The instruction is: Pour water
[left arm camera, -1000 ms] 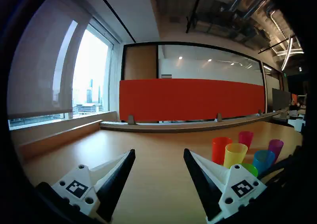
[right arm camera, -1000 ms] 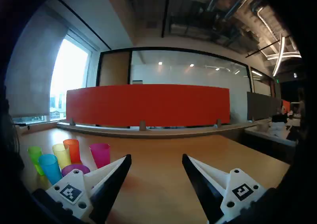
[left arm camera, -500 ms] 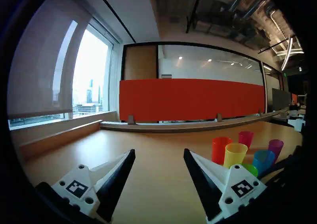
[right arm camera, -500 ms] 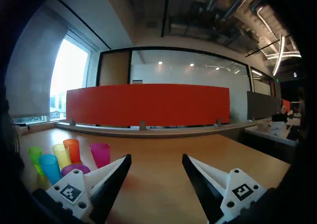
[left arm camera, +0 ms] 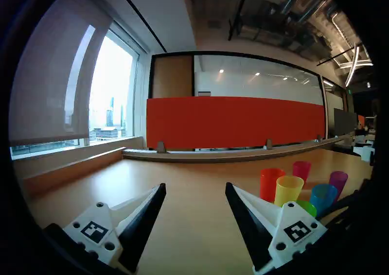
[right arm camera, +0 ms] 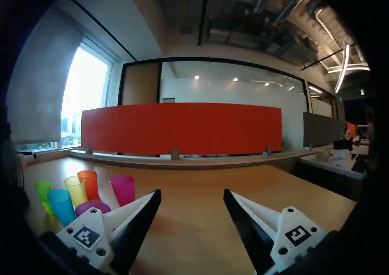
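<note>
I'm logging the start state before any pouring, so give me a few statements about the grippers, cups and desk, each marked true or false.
1. The left gripper is open and holds nothing. True.
2. The right gripper is shut on the pink cup. False: it is open and empty, and the pink cup stands apart from it on the wooden desk.
3. The yellow cup stands upright right beside the orange cup. True.
4. The blue cup lies on its side. False: it stands upright.
5. A red panel runs along the desk's far edge. True.
</note>
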